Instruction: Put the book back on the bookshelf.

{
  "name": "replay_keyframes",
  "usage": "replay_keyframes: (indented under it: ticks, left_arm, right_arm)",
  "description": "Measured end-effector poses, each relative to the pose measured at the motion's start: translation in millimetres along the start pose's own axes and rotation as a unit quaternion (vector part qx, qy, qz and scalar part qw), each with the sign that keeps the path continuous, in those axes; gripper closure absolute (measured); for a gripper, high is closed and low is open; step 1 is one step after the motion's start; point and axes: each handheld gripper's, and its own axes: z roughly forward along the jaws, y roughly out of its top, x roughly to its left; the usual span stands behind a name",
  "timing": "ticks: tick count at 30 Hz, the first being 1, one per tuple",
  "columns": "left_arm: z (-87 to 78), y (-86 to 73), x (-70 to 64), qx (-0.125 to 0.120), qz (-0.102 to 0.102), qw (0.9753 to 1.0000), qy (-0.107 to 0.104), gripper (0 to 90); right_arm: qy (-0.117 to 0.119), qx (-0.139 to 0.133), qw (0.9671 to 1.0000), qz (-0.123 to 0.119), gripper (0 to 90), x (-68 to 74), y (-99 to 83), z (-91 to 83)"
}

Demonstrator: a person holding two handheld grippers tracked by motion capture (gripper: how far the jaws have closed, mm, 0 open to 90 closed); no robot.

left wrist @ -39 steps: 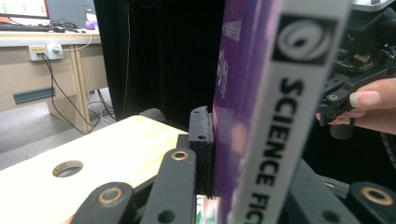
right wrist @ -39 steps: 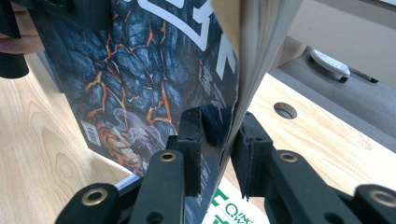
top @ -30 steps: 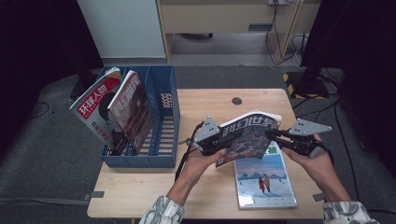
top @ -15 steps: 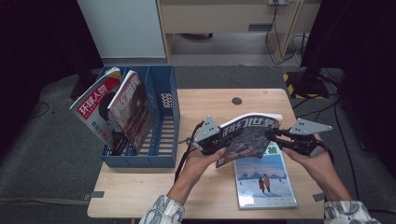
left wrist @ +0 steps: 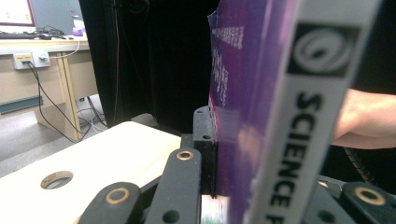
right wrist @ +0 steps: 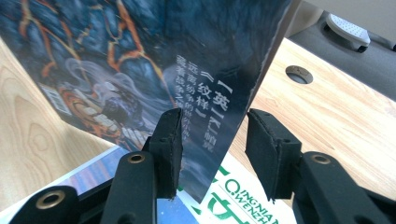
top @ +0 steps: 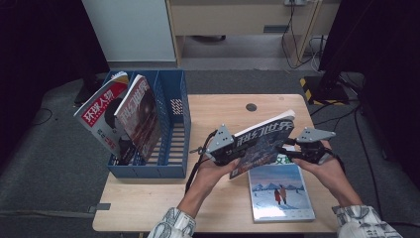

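The blue file rack (top: 171,124) at the left of the tabletop (top: 148,208) already holds two magazines. The left gripper (top: 233,156) pinches the dark magazine's (top: 262,141) spine edge, holding it upright above the tabletop. The right gripper (top: 289,151) straddles its far edge with jaws spread, so this looks like a handover; next, I judge, comes carrying it left into a free slot.

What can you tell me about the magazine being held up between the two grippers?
The magazine is a thick, glossy paperback with a dark blue and purple fantasy cover, white Chinese characters and a pale spine reading SCIENCE. It is held tilted above the table. The left gripper clamps it at the spine; the right gripper straddles the opposite edge, open.
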Motion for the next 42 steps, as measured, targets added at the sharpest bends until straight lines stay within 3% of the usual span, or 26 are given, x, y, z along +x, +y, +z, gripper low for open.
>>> replay_keyframes:
  ticks: [11, 14, 18, 24, 28, 34, 42]
  left_arm:
    - [5.0, -1.6, -2.3, -0.003, -0.008, 0.9998, -0.015, 76.3]
    - [6.5, -1.3, -5.0, -0.005, -0.001, 0.9999, -0.009, 78.5]
    - [5.7, -1.1, -3.5, -0.005, -0.007, 1.0, -0.001, 80.2]
    - [4.5, -2.7, -1.5, -0.013, -0.006, 0.9998, 0.01, 80.6]
    - [4.6, -3.1, -1.2, -0.016, -0.006, 0.9998, 0.012, 80.8]
    - [4.1, -3.0, -1.6, -0.015, -0.003, 0.9998, 0.014, 81.2]
    - [3.1, -3.1, -1.7, -0.016, -0.002, 0.9997, 0.02, 81.8]
  right_arm:
    - [0.004, -0.007, 1.0, -0.002, 64.3, 1.7, -1.7, 1.8]
    - [0.002, -0.005, 1.0, 0.0, 64.4, 1.1, -3.0, 1.2]
    - [0.002, -0.01, 0.9999, 0.006, 65.3, 0.5, -5.0, 0.1]
    - [-0.001, -0.012, 0.9999, 0.006, 74.1, 0.8, -6.3, -1.8]
    - [-0.002, -0.009, 0.9999, 0.005, 74.8, 0.9, -6.5, -2.3]
    - [-0.006, -0.009, 0.9998, 0.017, 66.8, 0.3, -10.5, -1.4]
    - [-0.022, 0.005, 0.9984, 0.052, 50.7, 0.8, -28.4, 4.1]
